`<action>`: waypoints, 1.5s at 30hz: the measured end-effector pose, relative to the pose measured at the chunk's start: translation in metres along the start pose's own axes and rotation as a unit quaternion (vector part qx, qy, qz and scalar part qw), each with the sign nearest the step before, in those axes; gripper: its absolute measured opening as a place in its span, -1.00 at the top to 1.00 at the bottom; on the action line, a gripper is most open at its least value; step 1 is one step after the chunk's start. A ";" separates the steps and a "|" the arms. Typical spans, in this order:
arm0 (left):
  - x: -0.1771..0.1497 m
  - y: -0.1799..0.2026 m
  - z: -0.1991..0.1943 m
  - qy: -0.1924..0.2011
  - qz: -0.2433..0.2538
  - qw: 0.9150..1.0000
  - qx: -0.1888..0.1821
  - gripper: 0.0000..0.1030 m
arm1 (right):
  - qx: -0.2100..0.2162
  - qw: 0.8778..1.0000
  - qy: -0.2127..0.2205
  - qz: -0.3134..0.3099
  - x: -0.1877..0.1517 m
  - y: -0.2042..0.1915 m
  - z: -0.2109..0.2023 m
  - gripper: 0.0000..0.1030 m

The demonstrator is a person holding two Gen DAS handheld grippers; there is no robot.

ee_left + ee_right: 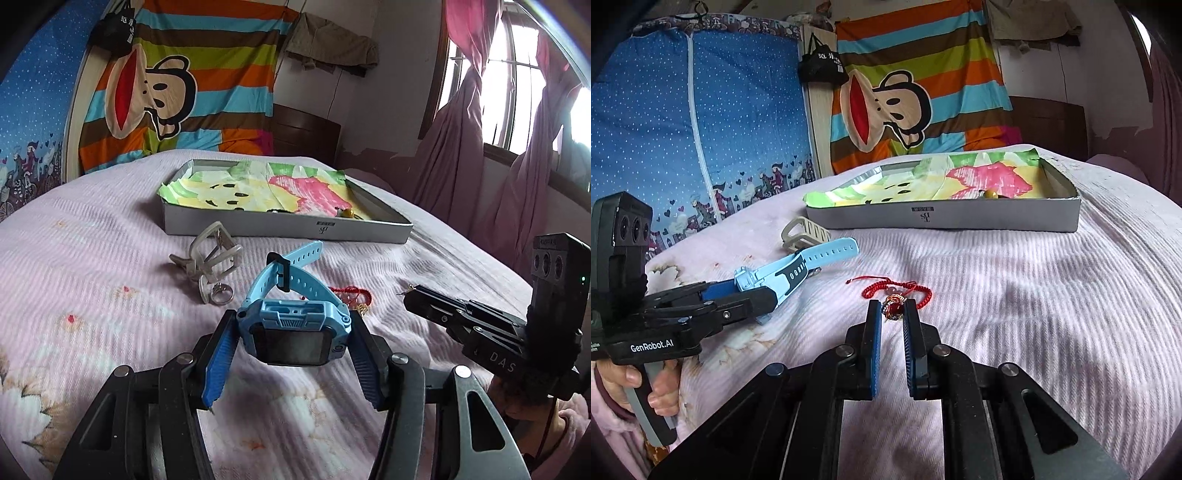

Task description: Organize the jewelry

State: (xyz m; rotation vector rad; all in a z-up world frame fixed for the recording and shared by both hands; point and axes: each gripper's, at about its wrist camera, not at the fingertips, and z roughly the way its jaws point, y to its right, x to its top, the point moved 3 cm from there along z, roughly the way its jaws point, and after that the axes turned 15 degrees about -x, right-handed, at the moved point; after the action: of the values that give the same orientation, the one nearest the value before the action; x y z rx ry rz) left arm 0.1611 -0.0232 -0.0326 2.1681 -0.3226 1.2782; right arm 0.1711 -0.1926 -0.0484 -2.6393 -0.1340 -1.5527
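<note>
My left gripper (293,332) is shut on a light blue smart watch (291,332), gripping its body from both sides; the strap loops ahead. The same watch shows in the right wrist view (783,269) held by the left gripper (753,295). My right gripper (892,310) is nearly closed with its tips around a small red and gold ornament (893,308) on the bed; whether it grips it is unclear. A red cord bracelet (897,290) lies just beyond. A grey shallow box (288,225) lined with colourful paper stands farther back.
A translucent hair clip (212,254) and a silver ring (221,293) lie on the pink bedspread (92,258) left of the watch. A small yellow piece (347,213) lies in the box. A striped cartoon sheet hangs behind; pink curtains and a window are at right.
</note>
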 end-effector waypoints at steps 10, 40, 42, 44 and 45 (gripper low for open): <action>0.094 -0.003 0.044 0.033 -0.015 0.999 0.005 -0.08 | -0.022 0.998 0.050 0.013 0.072 0.021 0.005 0.80; 0.129 -0.083 0.166 -0.093 -0.169 0.981 0.021 -0.13 | -0.071 0.989 -0.120 0.047 0.126 0.056 0.178 0.54; 0.132 -0.078 0.158 -0.078 -0.156 0.985 0.019 -0.20 | -0.074 0.991 -0.099 0.052 0.126 0.059 0.166 0.46; 0.137 -0.071 0.149 -0.061 -0.142 0.988 0.018 -0.30 | -0.081 0.992 -0.074 0.053 0.129 0.061 0.153 0.25; 0.139 -0.067 0.145 -0.054 -0.132 0.990 0.018 -0.30 | -0.085 0.993 -0.059 0.053 0.129 0.060 0.146 0.21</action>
State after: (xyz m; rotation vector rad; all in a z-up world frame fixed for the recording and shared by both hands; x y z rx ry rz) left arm 0.3674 -0.0448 0.0099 2.2275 -0.0517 1.0282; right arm 0.3673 -0.2316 -0.0073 -2.8162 0.1372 -1.4339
